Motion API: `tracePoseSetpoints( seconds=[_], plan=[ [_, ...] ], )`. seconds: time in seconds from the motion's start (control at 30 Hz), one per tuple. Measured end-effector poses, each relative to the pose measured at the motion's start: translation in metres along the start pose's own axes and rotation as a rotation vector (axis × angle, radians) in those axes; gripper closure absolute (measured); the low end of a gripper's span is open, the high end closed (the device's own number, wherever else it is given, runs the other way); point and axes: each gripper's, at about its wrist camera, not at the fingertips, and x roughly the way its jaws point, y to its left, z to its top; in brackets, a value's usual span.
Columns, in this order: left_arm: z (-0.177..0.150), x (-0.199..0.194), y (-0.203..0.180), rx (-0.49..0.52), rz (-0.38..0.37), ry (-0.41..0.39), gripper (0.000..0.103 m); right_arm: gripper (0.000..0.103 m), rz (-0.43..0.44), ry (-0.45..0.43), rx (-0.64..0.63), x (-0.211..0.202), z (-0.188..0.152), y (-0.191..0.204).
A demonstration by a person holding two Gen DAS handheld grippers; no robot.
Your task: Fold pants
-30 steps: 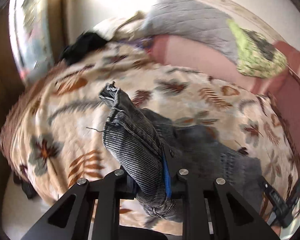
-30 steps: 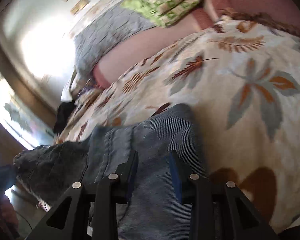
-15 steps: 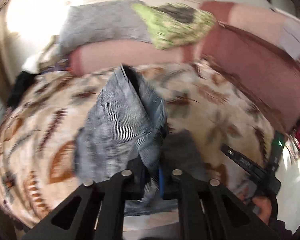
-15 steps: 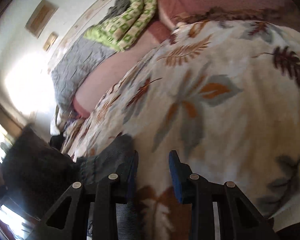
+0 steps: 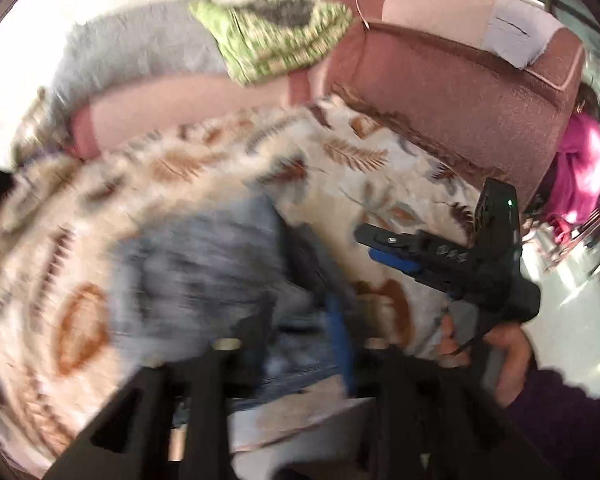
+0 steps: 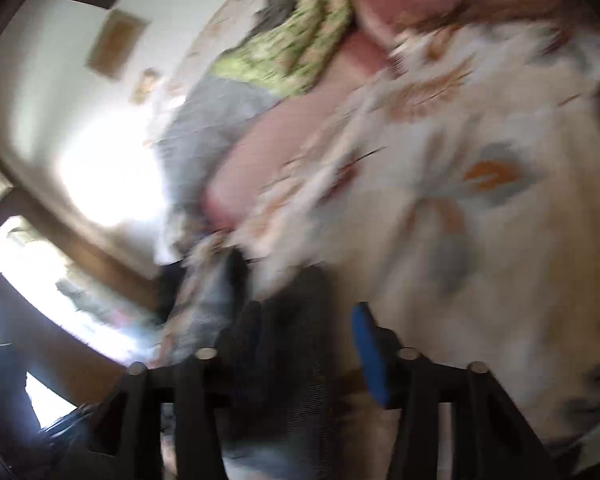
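Both grippers have just let go. A second ago the left gripper (image 5: 300,328) pinched a hanging fold of the pants (image 5: 204,264); now the denim lies as a blurred blue-grey heap on the blanket (image 5: 340,152), centre-left in the left view, with its near edge still lying between the parting jaws. They are opening, and the cloth looks slack rather than pressed, though blur keeps this from being certain. By my reading the fold has been laid over and dropped, so one fold is done and the pants may need smoothing or another fold.

Half a second back the right gripper (image 6: 304,332) had its jaws narrower, with only blanket between them; they are opening too. In the right view dark denim (image 6: 288,320) sits by the left finger, well clear of the blue pad (image 6: 366,344), so nothing is gripped. In the left view that gripper (image 5: 384,248) hovers at centre right, held by a hand (image 5: 508,356).

Behind the blanket stands a pink sofa (image 5: 440,80) with a green cushion (image 5: 272,40).
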Motion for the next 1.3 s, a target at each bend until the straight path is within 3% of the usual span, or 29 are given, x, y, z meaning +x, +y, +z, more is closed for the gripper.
tracePoseSetpoints(
  seconds=[0.03,0.1,0.17,0.27,0.43,0.53,0.6,0.7,0.83,0.87,0.9,0.93,0.97,1.13,1.3],
  plan=[
    [-0.005,-0.009,0.008,0.012,0.057,-0.019,0.049,0.029,0.059,0.028,0.019,0.005,-0.003,0.003],
    [-0.014,-0.013,0.03,0.006,0.142,-0.014,0.049,0.019,0.084,0.057,0.036,0.014,-0.006,0.006],
    [-0.017,-0.008,0.055,-0.025,0.209,0.013,0.049,0.019,0.066,0.066,0.052,0.019,-0.007,0.005],
    [-0.03,0.001,0.095,-0.1,0.272,0.057,0.049,0.019,0.104,0.13,0.127,0.032,-0.01,-0.005],
    [-0.051,0.018,0.133,-0.211,0.247,0.115,0.049,0.019,0.12,0.153,0.13,0.045,-0.006,0.0],
    [-0.054,0.027,0.139,-0.254,0.221,0.125,0.049,0.019,0.049,0.164,0.133,0.059,-0.009,0.003],
    [-0.056,0.041,0.139,-0.255,0.173,0.152,0.049,0.02,0.028,0.16,0.135,0.065,-0.009,0.004],
    [-0.057,0.055,0.134,-0.218,0.182,0.168,0.05,0.019,0.004,0.184,0.082,0.075,-0.012,0.011],
    [-0.061,0.06,0.129,-0.189,0.18,0.174,0.051,0.021,0.078,0.276,0.041,0.086,-0.022,0.024],
    [-0.063,0.059,0.129,-0.188,0.178,0.172,0.051,0.023,0.08,0.289,0.022,0.087,-0.024,0.029],
    [-0.064,0.059,0.127,-0.179,0.18,0.172,0.051,0.04,0.084,0.301,0.017,0.087,-0.025,0.031],
    [-0.066,0.059,0.125,-0.161,0.19,0.173,0.051,0.07,0.068,0.322,0.003,0.089,-0.028,0.035],
    [-0.067,0.059,0.123,-0.155,0.192,0.171,0.051,0.077,0.027,0.329,-0.019,0.089,-0.03,0.037],
    [-0.065,0.053,0.115,-0.121,0.184,0.154,0.053,0.085,-0.091,0.298,-0.063,0.074,-0.031,0.048],
    [-0.06,0.046,0.09,-0.097,0.115,0.134,0.054,0.087,-0.115,0.219,-0.104,0.032,-0.019,0.072]
  ],
)
